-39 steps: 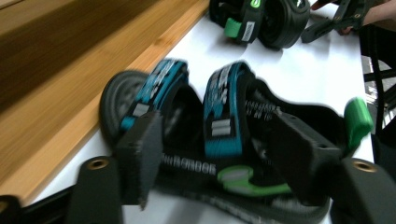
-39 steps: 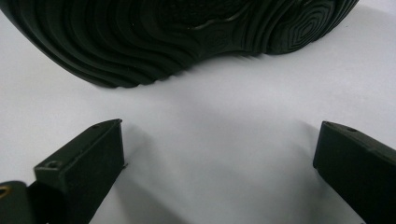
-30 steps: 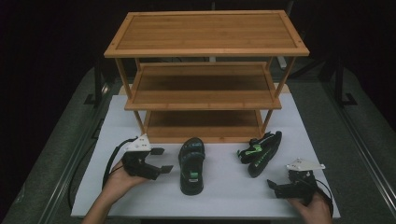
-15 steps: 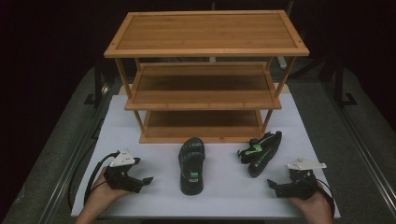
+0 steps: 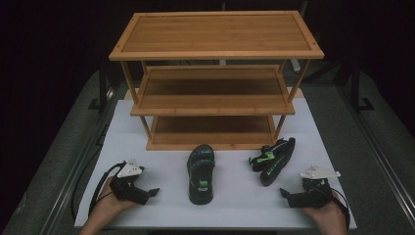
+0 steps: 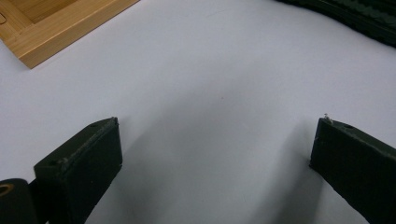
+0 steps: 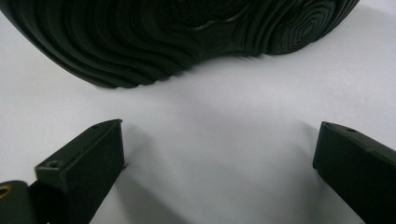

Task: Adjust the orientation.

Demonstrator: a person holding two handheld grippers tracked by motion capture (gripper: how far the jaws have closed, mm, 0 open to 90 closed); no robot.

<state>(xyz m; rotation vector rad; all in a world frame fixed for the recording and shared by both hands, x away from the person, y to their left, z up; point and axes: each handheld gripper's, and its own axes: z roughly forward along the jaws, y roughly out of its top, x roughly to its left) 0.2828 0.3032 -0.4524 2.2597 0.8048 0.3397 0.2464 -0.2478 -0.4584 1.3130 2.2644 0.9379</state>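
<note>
While both grippers rest low at the near table (image 5: 161, 122) edge, the left gripper (image 5: 152, 192), jaws just opened wide, holds nothing; the right gripper (image 5: 285, 195) also gapes empty. Upright sandal (image 5: 201, 172) lies between them; the tipped sandal (image 5: 273, 159) lies right, before the rack (image 5: 215, 105).

Both handheld tools are black, the left gripper (image 5: 131, 188) and right gripper (image 5: 307, 194) each topped by a grey three-cornered plate. Black cables trail from them. Blocky black fingers (image 6: 79, 163) bear small screw holes, seemingly; forearms look bare.
</note>
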